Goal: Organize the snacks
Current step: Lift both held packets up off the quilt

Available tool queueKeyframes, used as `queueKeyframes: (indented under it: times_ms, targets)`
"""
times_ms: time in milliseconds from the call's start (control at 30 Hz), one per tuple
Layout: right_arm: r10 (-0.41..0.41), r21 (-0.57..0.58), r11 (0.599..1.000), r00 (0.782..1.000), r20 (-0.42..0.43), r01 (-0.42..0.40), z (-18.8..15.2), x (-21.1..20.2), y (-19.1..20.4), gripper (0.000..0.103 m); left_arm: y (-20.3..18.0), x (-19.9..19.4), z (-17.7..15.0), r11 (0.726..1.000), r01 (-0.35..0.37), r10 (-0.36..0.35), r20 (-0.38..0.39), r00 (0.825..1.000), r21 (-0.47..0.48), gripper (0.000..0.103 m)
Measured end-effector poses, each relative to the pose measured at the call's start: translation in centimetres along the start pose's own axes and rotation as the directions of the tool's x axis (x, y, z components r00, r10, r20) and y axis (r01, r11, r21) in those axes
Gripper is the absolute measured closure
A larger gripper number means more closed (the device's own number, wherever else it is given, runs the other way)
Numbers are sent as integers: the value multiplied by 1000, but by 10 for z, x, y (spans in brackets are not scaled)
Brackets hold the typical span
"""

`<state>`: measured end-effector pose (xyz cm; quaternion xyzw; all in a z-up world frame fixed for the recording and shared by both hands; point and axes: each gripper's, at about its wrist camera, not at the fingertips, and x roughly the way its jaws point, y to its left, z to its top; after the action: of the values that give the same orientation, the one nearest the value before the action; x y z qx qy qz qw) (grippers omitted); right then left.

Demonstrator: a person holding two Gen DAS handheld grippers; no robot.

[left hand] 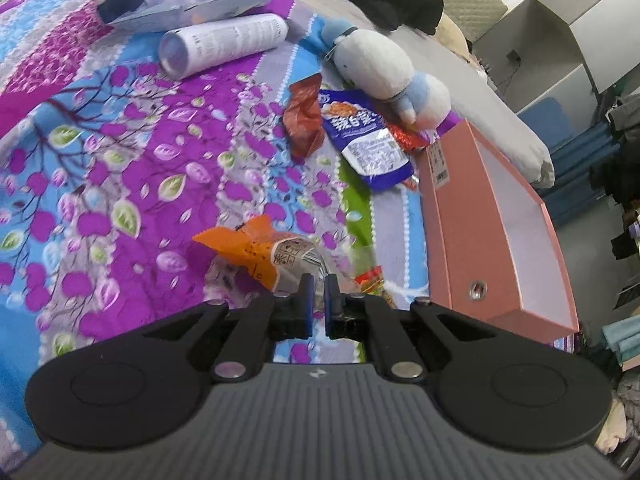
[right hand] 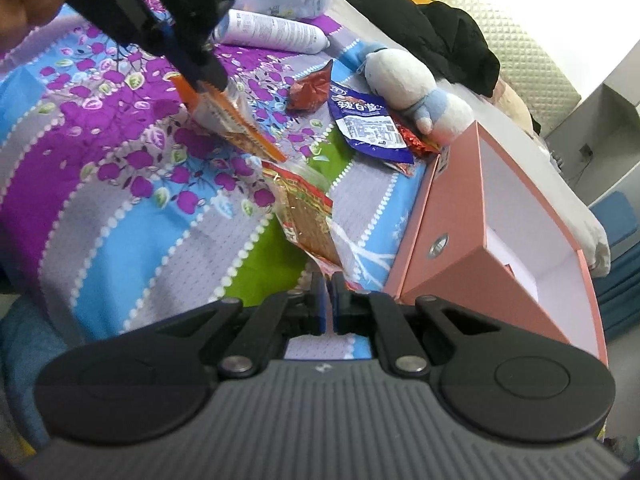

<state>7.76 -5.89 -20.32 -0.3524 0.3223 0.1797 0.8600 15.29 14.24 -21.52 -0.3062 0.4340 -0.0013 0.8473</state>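
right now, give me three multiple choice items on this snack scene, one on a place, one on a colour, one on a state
1. Where does the blue snack packet lie?
A. inside the box
B. on the bedspread beside the plush toy
C. on the floor

2. What colour is the outside of the open box?
A. pink
B. green
C. black

3. What is the left gripper doing?
A. standing wide open over the bedspread
B. shut on the orange snack packet
C. shut on the white bottle

Answers: 1 B, the packet rests on the floral cover next to the toy. 2 A, its outer walls are pink and the inside white. 3 B, the right wrist view shows the packet hanging from its closed jaws.
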Motion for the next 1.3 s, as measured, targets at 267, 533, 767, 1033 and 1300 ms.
queueKeyframes:
  times_ms: [267,533,767,1033,1300]
  targets:
    - [48,29,998,999,10,-49,-8,-11,3,97,16,-13,-21,999,-26,25,-16,1000,-19,97]
    - [101,83,991,995,18,-102,-12,-19,7,97,36,-18,-31,996,-68,66,-42,997,-52,96]
    - [169,142,975,985,27,-171,-18,-20,7,96,41,-18,-36,993,-99,96,-57,994,-58,96]
    - [271,255,926,960,68,-280,-21,-23,-4,62,43,-22,-37,986,-151,148,-47,988,-75,32]
    - [274,377,875,952,136,-305,-18,-17,-22,29,33,-20,-36,982,-185,186,-30,982,30,19]
